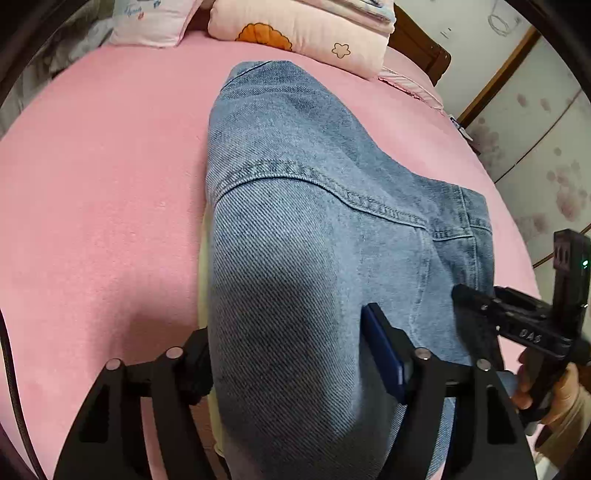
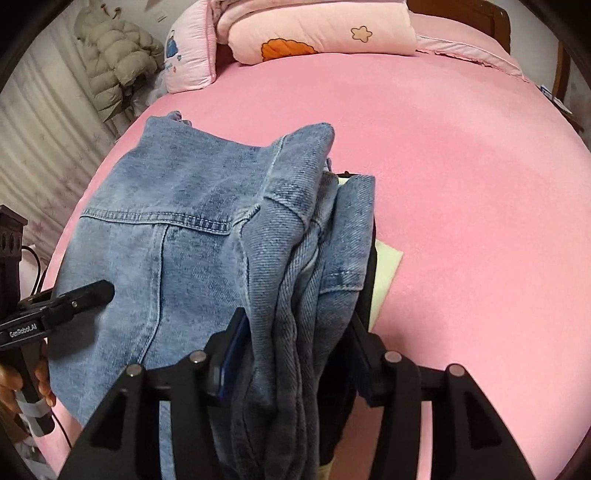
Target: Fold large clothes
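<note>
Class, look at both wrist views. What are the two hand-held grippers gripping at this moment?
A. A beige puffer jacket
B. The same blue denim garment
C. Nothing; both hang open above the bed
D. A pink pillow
B: the left hand-held gripper has the blue denim garment running between its fingers, and the right hand-held gripper clamps a bunched fold of that denim, above the pink bed.

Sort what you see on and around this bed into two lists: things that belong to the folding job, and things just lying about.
Belongs to the job:
- denim garment
- left gripper, fabric between its fingers
- right gripper, fabric bunched between its fingers
- pink bed, the work surface

Just lying about:
- folded pink quilt
- pillow
- puffer jacket
- pale sheet beside the denim
</note>
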